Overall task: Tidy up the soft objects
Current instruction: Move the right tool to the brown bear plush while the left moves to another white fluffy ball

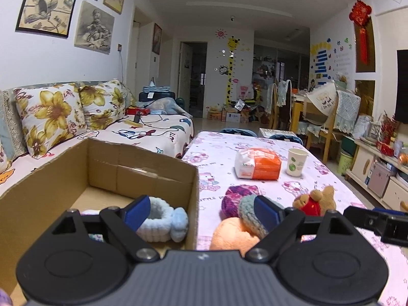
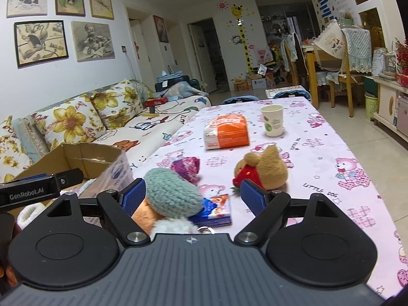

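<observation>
1. Evidently the open brown cardboard box [image 1: 142,176] is the collecting bin: it sits at the table's left edge, beside the sofa, so soft things can be dropped straight in from above.
2. Right of the box, the table under its pink cartoon-print tablecloth [image 1: 331,178] serves as the sorting surface, with the loose items spread well apart from one another.
3. Far beyond the box, the orange-and-white plastic packet [image 1: 257,164] and the white paper cup [image 1: 297,162] stand together; I judge they are not soft toys and are left out of the sorting.
4. Just right of the box lies a cluster: a grey-green knitted piece [image 2: 173,193] resting on an orange plush [image 1: 233,234], and a purple knitted ball [image 1: 237,196] behind them.
5. Further right of the box, a brown plush bear with a red body [image 1: 315,200] lies on its side.
6. Inside the box, against its right wall, a pale blue fluffy headband [image 1: 163,223] is already stowed.
7. The left gripper [image 1: 201,214] straddles the box's right wall, blue pads spread wide and empty.
8. The right gripper [image 2: 193,196] hovers over the cluster, open too, the knitted piece between its pads but not pinched.
</observation>
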Motion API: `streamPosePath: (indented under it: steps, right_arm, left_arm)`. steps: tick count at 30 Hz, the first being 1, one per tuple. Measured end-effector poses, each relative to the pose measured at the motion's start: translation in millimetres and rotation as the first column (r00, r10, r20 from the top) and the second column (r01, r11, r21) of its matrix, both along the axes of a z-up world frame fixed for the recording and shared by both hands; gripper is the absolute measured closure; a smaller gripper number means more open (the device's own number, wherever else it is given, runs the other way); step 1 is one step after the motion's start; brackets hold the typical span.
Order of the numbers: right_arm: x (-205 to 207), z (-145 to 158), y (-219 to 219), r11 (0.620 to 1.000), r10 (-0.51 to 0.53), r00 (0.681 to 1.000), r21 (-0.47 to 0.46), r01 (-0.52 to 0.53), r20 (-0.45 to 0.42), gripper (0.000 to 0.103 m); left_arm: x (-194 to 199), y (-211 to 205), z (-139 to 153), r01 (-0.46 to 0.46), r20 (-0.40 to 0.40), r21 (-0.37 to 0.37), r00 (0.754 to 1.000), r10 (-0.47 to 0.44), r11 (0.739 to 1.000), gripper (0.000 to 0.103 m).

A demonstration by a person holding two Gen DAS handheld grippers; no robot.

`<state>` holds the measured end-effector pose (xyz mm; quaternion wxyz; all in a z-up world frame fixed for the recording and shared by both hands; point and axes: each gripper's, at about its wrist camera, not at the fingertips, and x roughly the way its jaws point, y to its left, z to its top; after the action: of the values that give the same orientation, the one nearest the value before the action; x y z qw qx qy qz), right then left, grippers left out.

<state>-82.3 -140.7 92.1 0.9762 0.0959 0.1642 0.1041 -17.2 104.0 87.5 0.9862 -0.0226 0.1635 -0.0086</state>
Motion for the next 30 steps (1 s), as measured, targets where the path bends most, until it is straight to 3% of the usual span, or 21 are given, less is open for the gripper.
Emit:
streamPosePath:
  steps: [16, 25, 30]
  right_arm:
    - [8.8, -8.9, -1.1, 0.994, -0.107, 0.994, -0.013, 0.107, -0.038, 0.001]
    - [29.9, -21.5, -13.8, 0.985, -0.168, 0.982, 0.015, 0.17, -0.09, 0.0]
    - [48.8, -29.8, -6.9, 0.987, -0.159, 0.981, -0.019, 0.158, -0.106, 0.0]
  left_arm:
    - [-3.2, -43.5, -12.2, 0.113, -0.032, 0.061, 0.993, -0.111, 0.992, 0.014]
    - [1.7, -73.0, -34.0, 0.203, -0.123, 0.068, 0.973, -0.194, 0.977, 0.014]
    - [6.4, -85.3, -48.2, 0.216, -0.168, 0.085, 0.965, -0.2, 0.973, 0.015]
